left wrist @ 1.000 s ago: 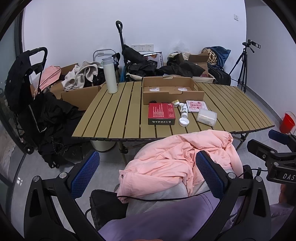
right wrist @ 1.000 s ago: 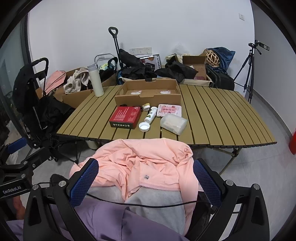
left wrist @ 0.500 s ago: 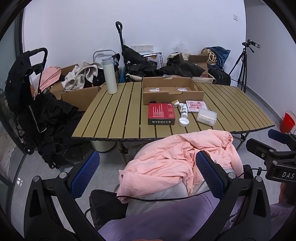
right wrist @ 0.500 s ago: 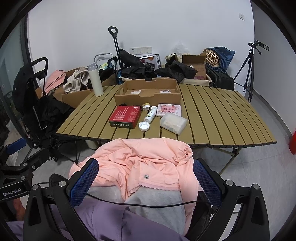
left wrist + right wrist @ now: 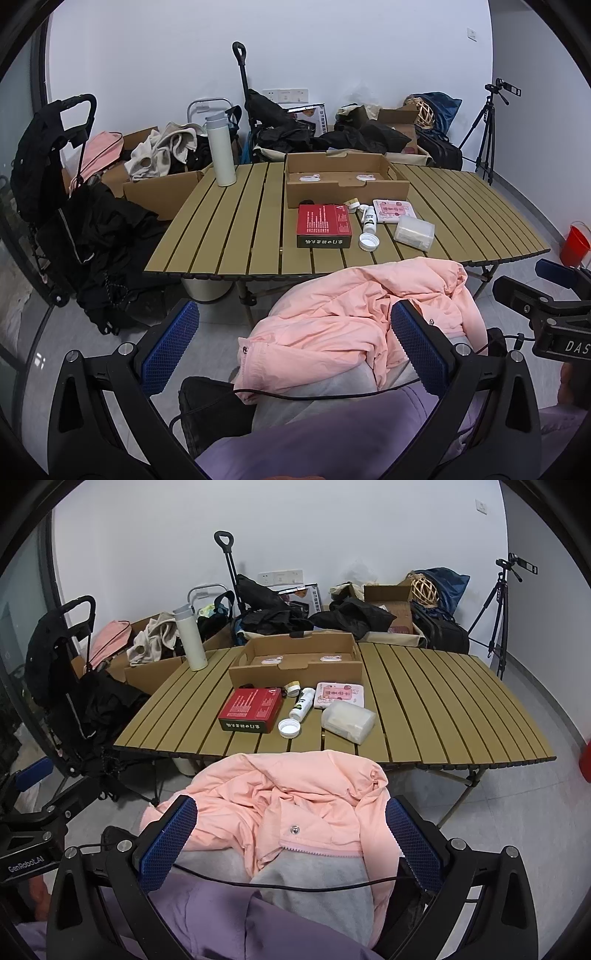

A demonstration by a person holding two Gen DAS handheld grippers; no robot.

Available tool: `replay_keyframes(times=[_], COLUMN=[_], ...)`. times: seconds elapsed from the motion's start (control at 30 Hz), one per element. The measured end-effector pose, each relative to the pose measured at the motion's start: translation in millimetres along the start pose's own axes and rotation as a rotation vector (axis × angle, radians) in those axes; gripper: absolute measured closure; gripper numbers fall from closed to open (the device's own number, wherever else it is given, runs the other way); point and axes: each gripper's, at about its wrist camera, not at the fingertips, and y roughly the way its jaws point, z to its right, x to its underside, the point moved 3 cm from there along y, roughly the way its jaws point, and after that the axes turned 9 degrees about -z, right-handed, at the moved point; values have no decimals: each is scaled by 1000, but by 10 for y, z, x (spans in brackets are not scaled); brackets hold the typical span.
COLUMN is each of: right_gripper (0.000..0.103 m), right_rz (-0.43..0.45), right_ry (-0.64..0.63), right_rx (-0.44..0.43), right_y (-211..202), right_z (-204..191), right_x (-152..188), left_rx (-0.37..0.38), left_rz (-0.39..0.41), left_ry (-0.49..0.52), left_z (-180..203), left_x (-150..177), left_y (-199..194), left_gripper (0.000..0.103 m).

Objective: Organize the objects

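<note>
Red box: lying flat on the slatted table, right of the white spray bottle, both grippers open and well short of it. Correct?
Not quite. The red box lies left of the white spray bottle, not right; the right wrist view shows it. It is flat on the slatted table, and the left gripper and right gripper are open, well short.

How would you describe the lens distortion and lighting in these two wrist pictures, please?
Left wrist view: strong fisheye, the table edge bows and black corners frame the picture; light is even and soft. Right wrist view: same bending, the tripod leans inward; the red box stays sharp, no glare.
</note>
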Motion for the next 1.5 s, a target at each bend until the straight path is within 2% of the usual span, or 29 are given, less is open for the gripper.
replay_keyframes(times=[0.67, 1.2, 1.27, 1.37, 1.43, 1.5], right_gripper=[0, 0, 0, 0, 0, 0], right_rz=[9, 34, 74, 226, 327, 409], right_ry=[-9, -60, -82, -111, -129, -177], right_rx=[-22, -31, -12, 74, 74, 40], right_y=[-13, 13, -10, -120, -160, -28], right_z=[-12, -95, -69, 26, 72, 72], right_x=[7, 39, 1, -198, -378, -537], left_rx=[-19, 2, 0, -43, -13, 76], left_rz=[9, -7, 24, 123, 186, 200], left_ry=[-5, -5, 5, -21, -73, -135], left_z=[-6, 10, -29, -200, -327, -445], left_x=[25, 34, -63, -367, -530, -637], left_y=[-15, 52, 91, 153, 256, 593], left_gripper=[0, 0, 0, 0, 0, 0])
